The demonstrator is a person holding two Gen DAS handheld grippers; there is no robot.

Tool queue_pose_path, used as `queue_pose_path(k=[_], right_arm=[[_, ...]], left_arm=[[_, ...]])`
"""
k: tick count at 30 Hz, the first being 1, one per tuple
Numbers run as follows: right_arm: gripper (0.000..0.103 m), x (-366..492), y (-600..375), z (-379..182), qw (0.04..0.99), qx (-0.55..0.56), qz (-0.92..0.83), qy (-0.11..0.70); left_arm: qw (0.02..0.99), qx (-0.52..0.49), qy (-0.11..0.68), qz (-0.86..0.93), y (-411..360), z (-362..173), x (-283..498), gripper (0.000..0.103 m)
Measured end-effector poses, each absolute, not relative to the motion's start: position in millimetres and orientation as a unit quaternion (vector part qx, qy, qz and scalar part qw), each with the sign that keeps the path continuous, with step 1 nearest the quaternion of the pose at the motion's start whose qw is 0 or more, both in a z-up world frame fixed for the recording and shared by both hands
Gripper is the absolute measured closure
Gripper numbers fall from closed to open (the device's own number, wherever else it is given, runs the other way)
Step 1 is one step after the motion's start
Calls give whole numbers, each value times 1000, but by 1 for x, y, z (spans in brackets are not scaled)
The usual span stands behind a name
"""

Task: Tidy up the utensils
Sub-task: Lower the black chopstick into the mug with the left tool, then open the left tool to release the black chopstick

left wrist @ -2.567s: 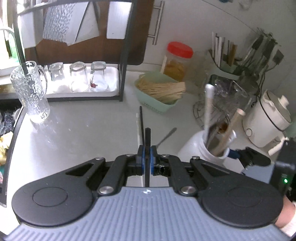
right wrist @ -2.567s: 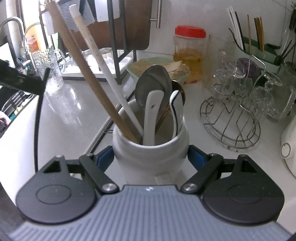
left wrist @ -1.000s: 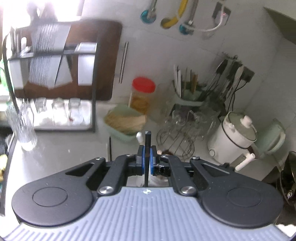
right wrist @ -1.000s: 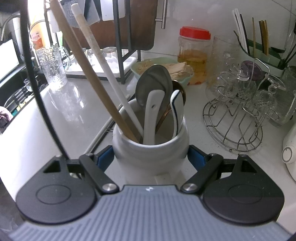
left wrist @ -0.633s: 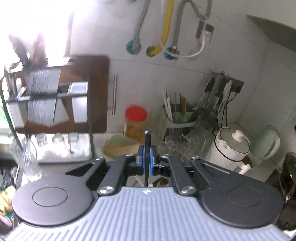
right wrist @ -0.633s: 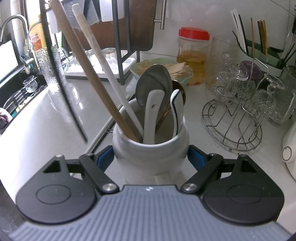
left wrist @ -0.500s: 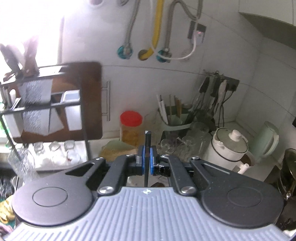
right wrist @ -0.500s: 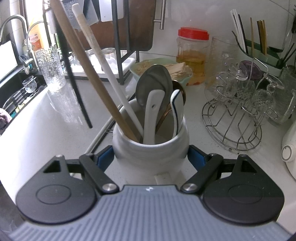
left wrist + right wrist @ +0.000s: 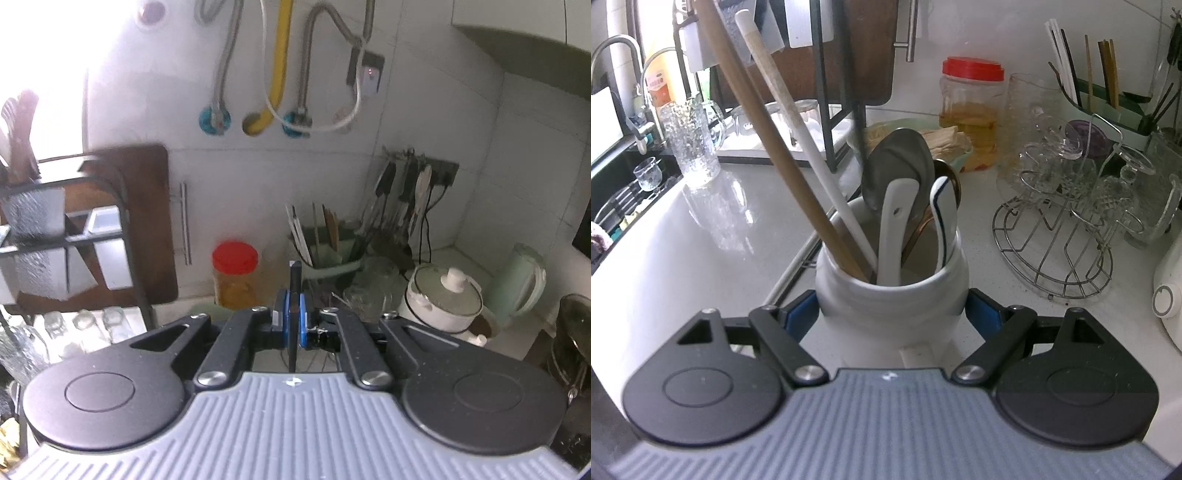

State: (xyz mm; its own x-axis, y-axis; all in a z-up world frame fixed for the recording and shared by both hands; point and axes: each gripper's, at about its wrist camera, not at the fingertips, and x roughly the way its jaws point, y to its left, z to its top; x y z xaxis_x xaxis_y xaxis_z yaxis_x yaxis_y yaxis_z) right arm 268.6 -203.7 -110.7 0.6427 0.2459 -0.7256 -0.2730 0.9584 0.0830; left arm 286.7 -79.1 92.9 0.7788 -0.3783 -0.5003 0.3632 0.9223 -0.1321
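My left gripper (image 9: 291,320) is pinched tight on a thin black chopstick (image 9: 294,295); its blue pads (image 9: 280,320) press the stick from both sides, with the square end poking up just above them and the rest running down out of sight behind the gripper body. From my right camera the same stick shows as a dark blurred streak (image 9: 857,133) hanging just behind the big metal spoon (image 9: 899,166).

My right gripper (image 9: 892,317) clamps the white crock (image 9: 892,295), one blue pad (image 9: 799,315) on each flank. The crock stands on the white counter (image 9: 701,236) and holds the metal spoon, two white ceramic spoons (image 9: 895,229), a copper-coloured one, a wooden handle (image 9: 775,147) and a white-tipped handle, both leaning left.

Just left of the crock more sticks (image 9: 798,258) lie flat on the counter. Beyond it sit a green basket (image 9: 960,155), a red-lidded jar (image 9: 971,110), a wire rack of glasses (image 9: 1067,206) and a green holder of chopsticks (image 9: 1108,96). A glass pitcher (image 9: 689,144) stands near the sink edge. Through my left camera I see the red-lidded jar (image 9: 234,273), a white pot (image 9: 443,299) and a pale green kettle (image 9: 521,284).
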Motion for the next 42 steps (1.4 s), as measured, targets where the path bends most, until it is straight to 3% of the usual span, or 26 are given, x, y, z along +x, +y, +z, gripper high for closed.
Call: queue_pose_path(k=[13, 26, 34, 42], right_arm=[[15, 266, -203, -111, 909, -13, 137, 394], [15, 265, -203, -111, 910, -9, 131, 393], [15, 264, -202, -111, 912, -8, 126, 391], [15, 261, -199, -112, 916, 0, 111, 387]], left_arm=[[902, 18, 370, -223, -104, 50, 318, 97], [799, 42, 541, -260, -121, 12, 363, 97], [777, 59, 564, -273, -131, 5, 367, 98], [801, 55, 526, -281, -126, 21, 365, 96]])
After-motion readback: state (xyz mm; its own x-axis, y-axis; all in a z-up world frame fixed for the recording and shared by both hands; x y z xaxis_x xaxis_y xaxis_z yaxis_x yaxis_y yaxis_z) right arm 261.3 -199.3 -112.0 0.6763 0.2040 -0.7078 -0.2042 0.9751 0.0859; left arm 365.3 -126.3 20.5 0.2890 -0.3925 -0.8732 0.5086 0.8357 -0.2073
